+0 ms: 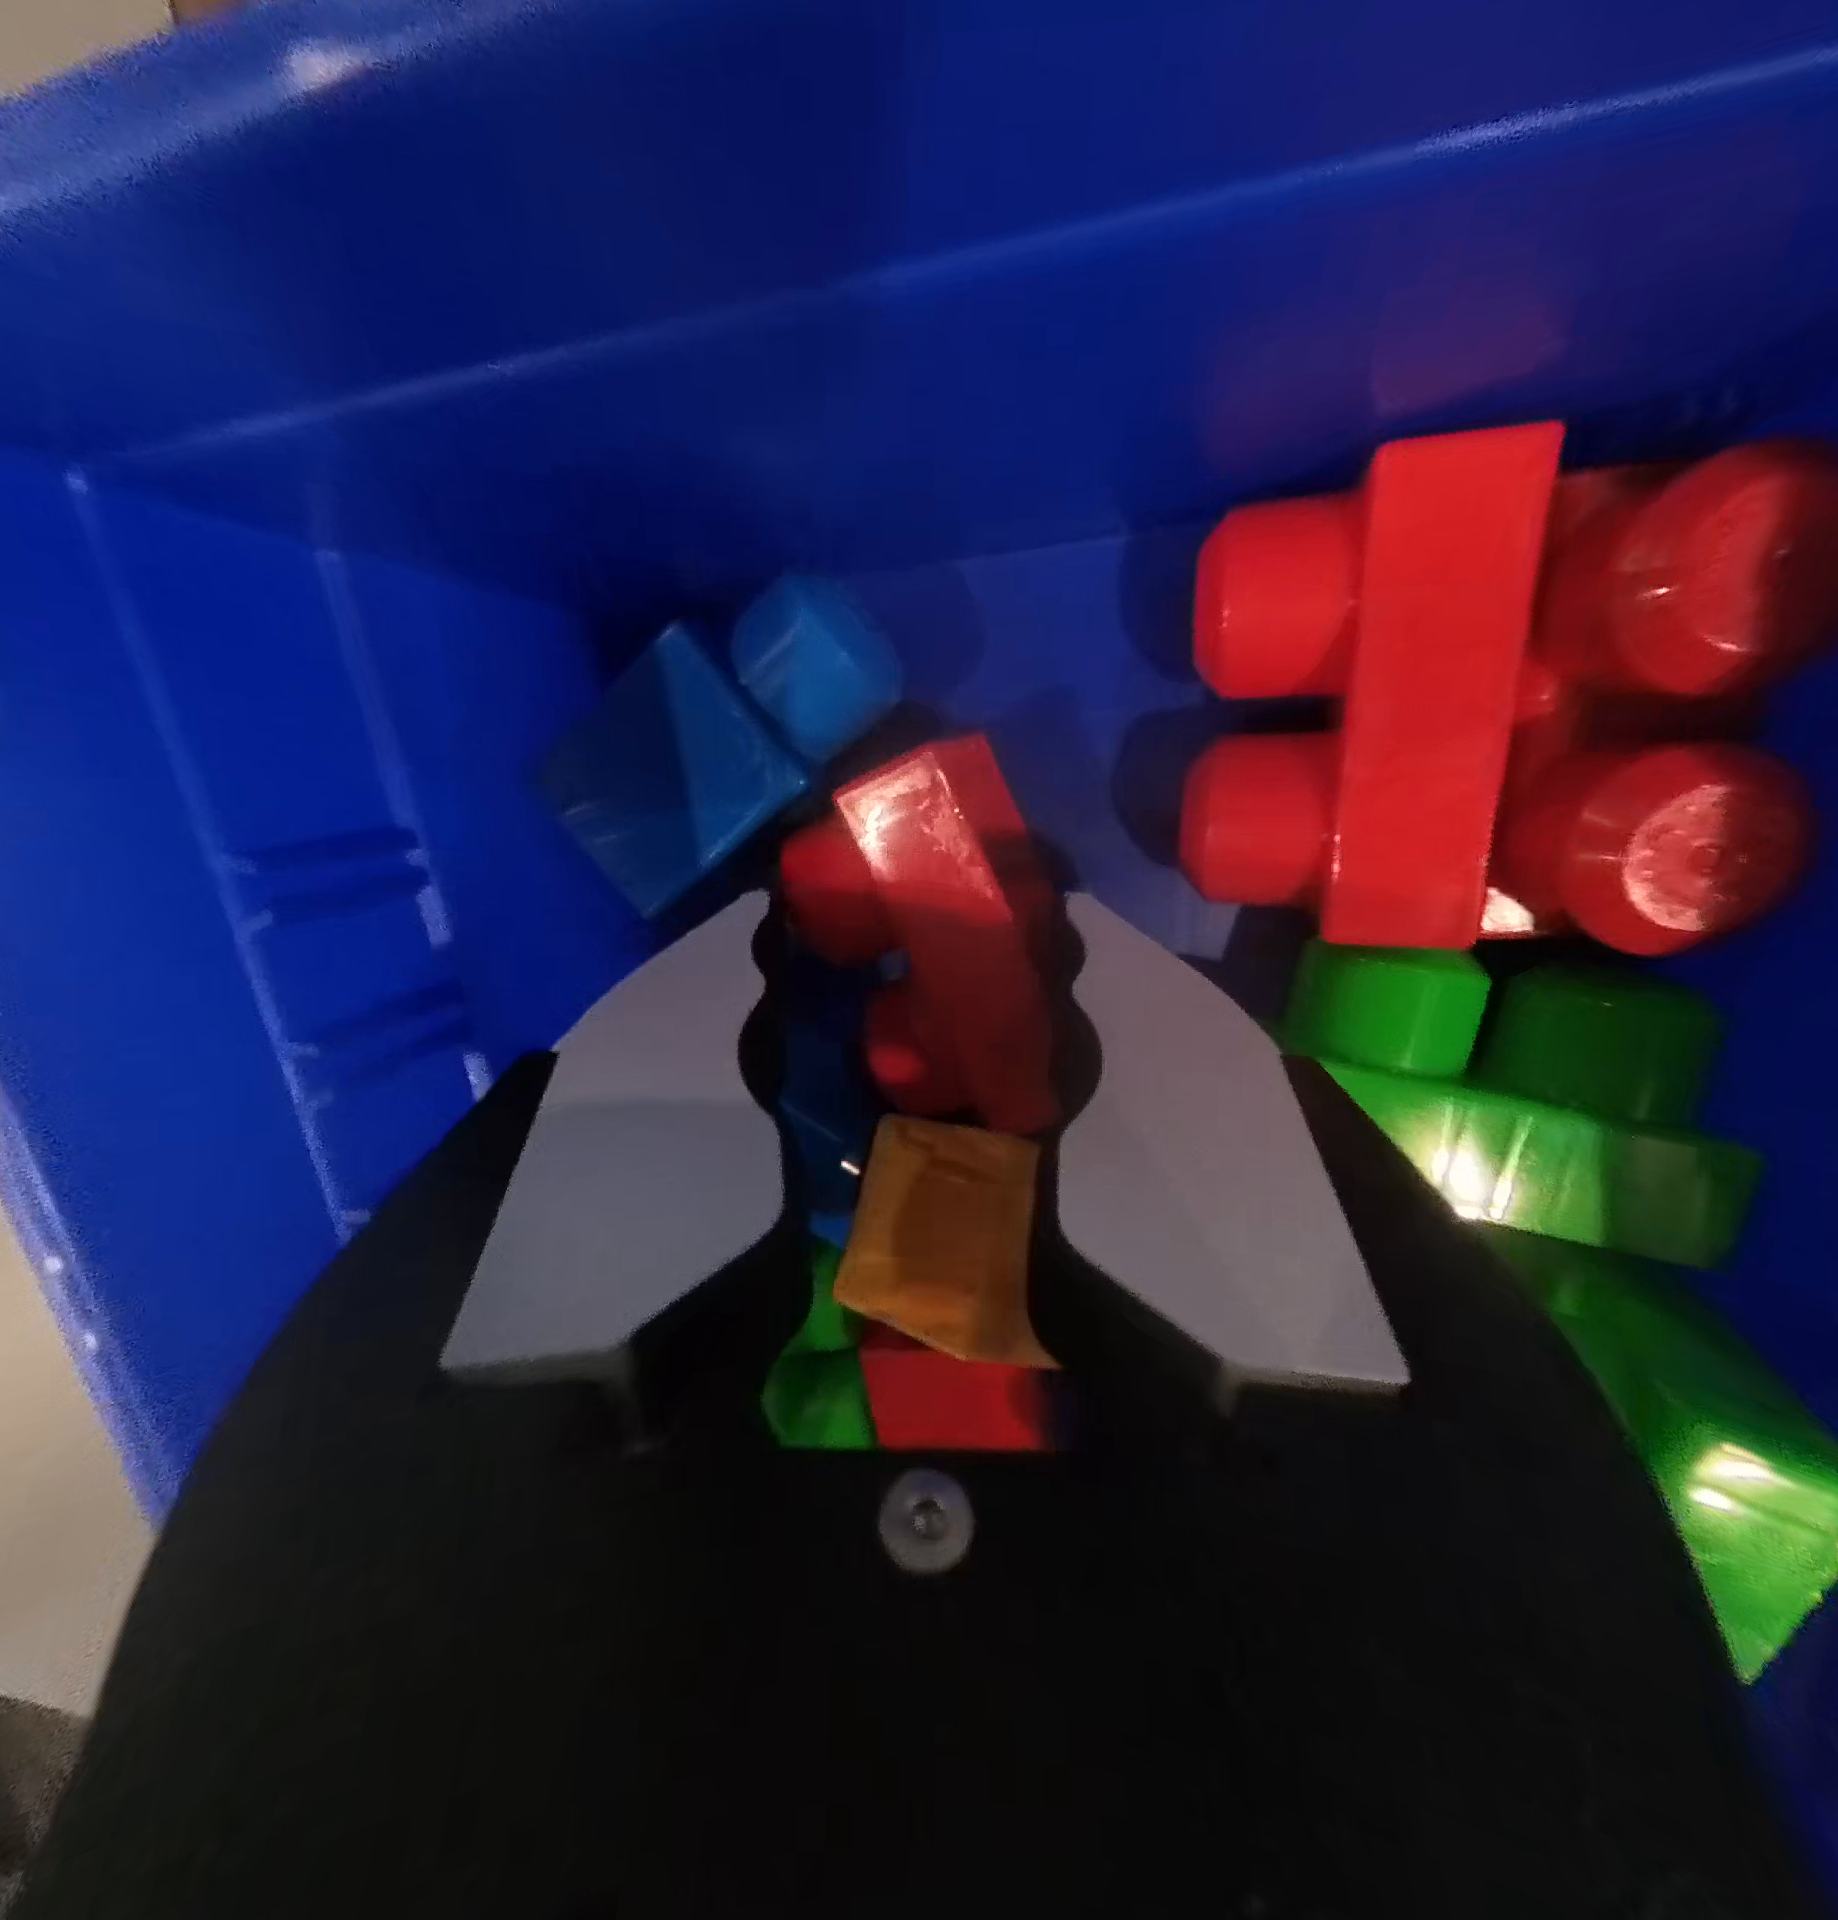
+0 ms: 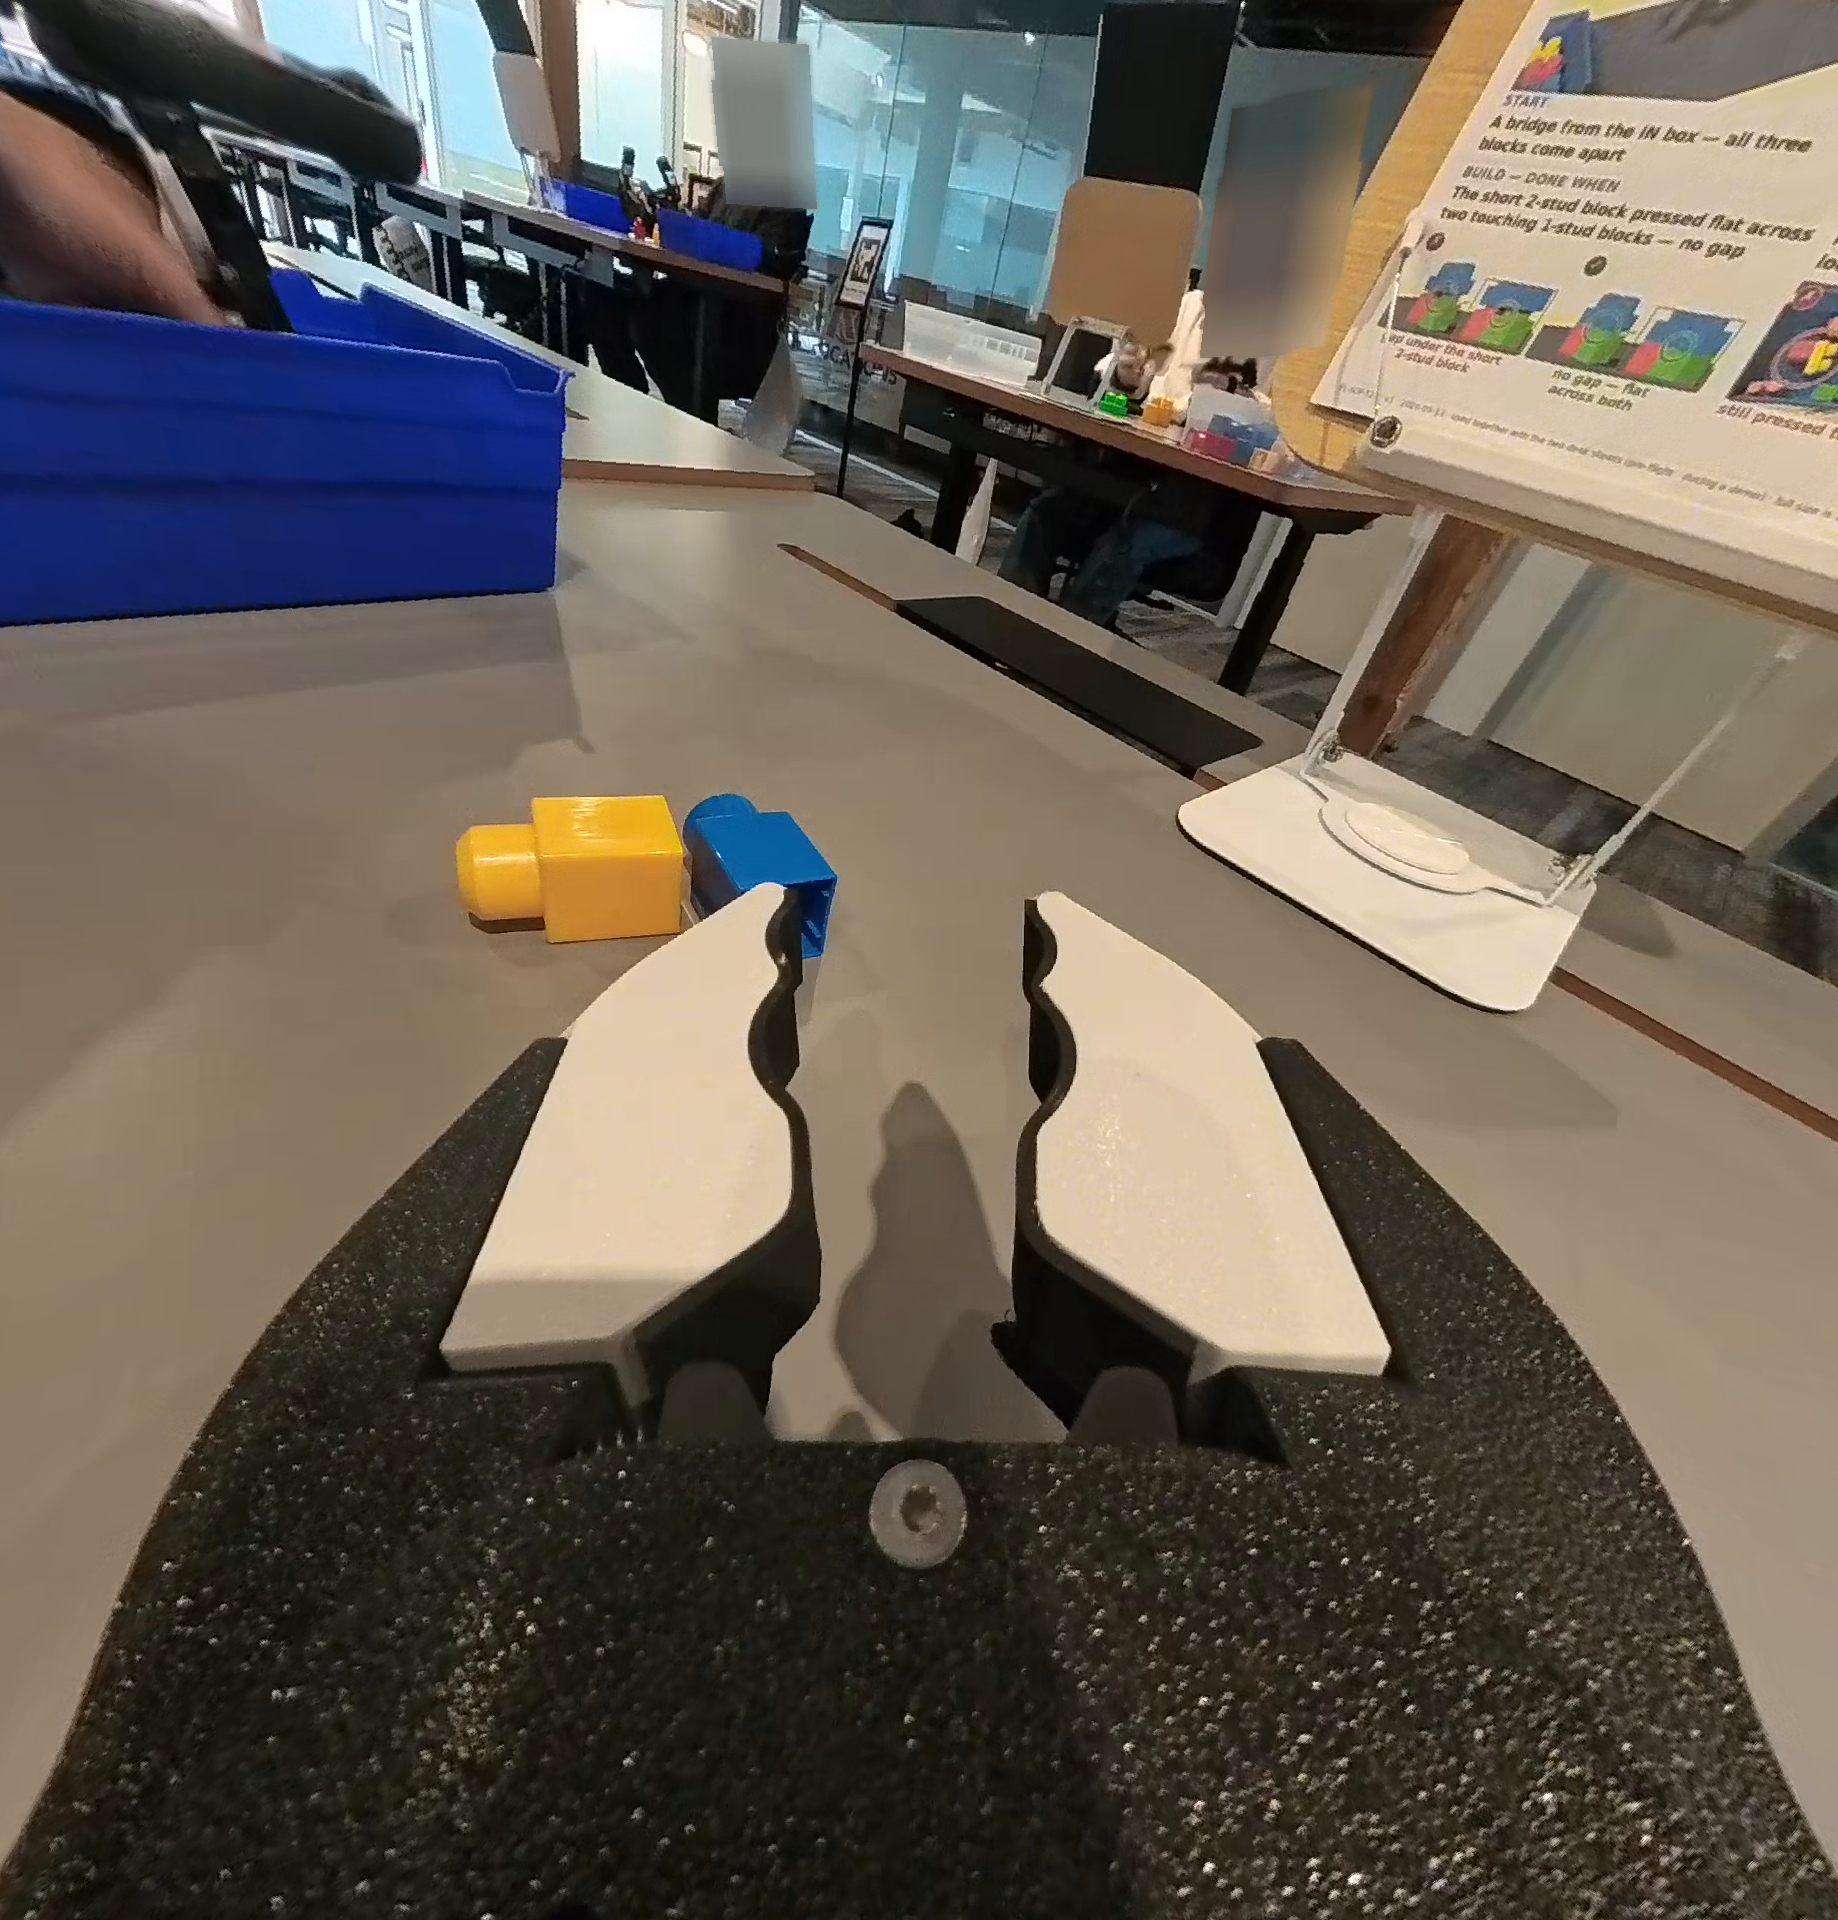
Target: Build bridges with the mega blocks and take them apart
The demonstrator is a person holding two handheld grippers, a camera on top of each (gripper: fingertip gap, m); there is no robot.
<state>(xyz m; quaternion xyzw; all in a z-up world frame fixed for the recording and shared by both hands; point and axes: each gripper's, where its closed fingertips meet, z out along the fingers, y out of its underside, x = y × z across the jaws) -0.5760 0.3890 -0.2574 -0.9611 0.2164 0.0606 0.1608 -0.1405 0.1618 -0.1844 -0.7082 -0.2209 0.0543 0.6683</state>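
Note:
In the left wrist view my left gripper (image 1: pixel 915 966) reaches into a blue bin (image 1: pixel 686 312). It is shut on a red two-stud block (image 1: pixel 946 914), with the studs against the left pad and the block's base against the right pad. In the right wrist view my right gripper (image 2: pixel 907 935) is open and empty, low over the grey table (image 2: pixel 271 1039). A yellow one-stud block (image 2: pixel 582 868) and a blue one-stud block (image 2: pixel 759 857) lie on their sides, touching, just ahead and left of it. The left fingertip (image 2: pixel 759 914) overlaps the blue block's open end in the picture.
The bin holds more blocks: a blue one (image 1: pixel 686 769), large red ones (image 1: pixel 1445 686), green ones (image 1: pixel 1517 1143) and a yellow one (image 1: pixel 936 1236) under the jaws. In the right wrist view the bin (image 2: pixel 250 457) stands at the far left and a white instruction stand (image 2: pixel 1414 894) at the right.

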